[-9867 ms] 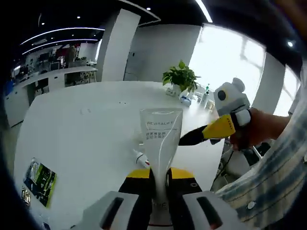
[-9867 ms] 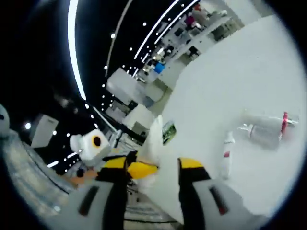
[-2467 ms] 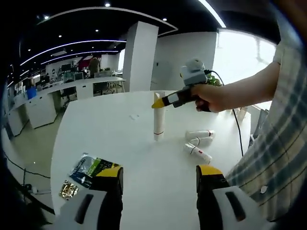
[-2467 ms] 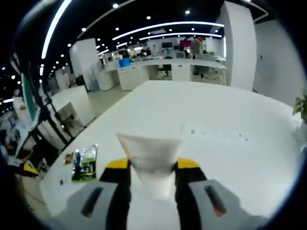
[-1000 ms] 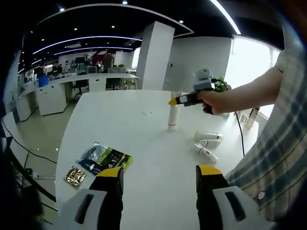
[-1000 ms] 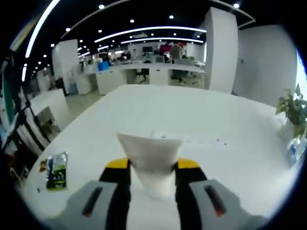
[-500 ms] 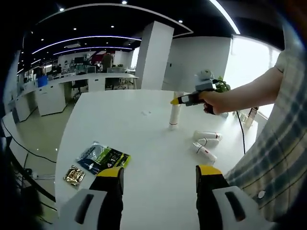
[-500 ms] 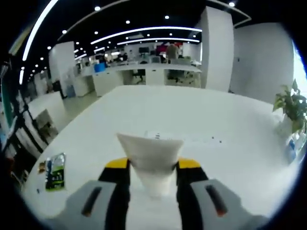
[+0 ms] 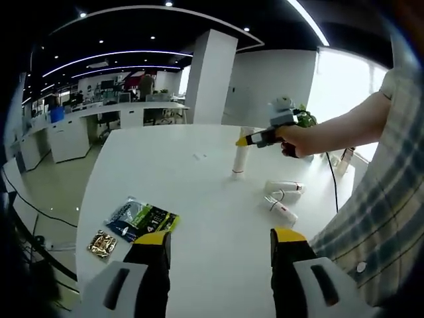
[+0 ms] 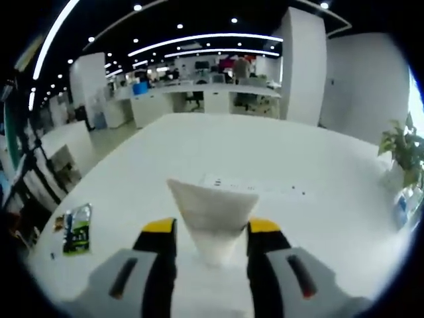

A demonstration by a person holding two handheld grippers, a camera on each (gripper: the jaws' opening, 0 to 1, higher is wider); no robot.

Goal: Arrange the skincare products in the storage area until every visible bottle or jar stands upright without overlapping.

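A white tube [image 9: 239, 159] stands upright on its cap on the white table [image 9: 165, 179]. My right gripper [image 9: 243, 140], held in a person's hand, is shut on the tube's flat top end. In the right gripper view that crimped end [image 10: 212, 212] sits pinched between the yellow jaws of my right gripper [image 10: 212, 230]. Right of the tube a clear bottle [image 9: 285, 189] and a small white bottle with a red band [image 9: 281, 211] lie on their sides. My left gripper [image 9: 220, 237] hangs open over the near table, well short of them, holding nothing.
A green packet [image 9: 144, 218] and a small gold packet [image 9: 103, 243] lie near the table's left edge; the green packet [image 10: 78, 228] also lies at the left in the right gripper view. A potted plant [image 10: 405, 159] stands at the far right. A person's forearm [image 9: 338, 132] reaches in from the right.
Both views have shifted slightly with the hands. The tube stays upright in my right gripper at about the same spot. My left gripper remains open.
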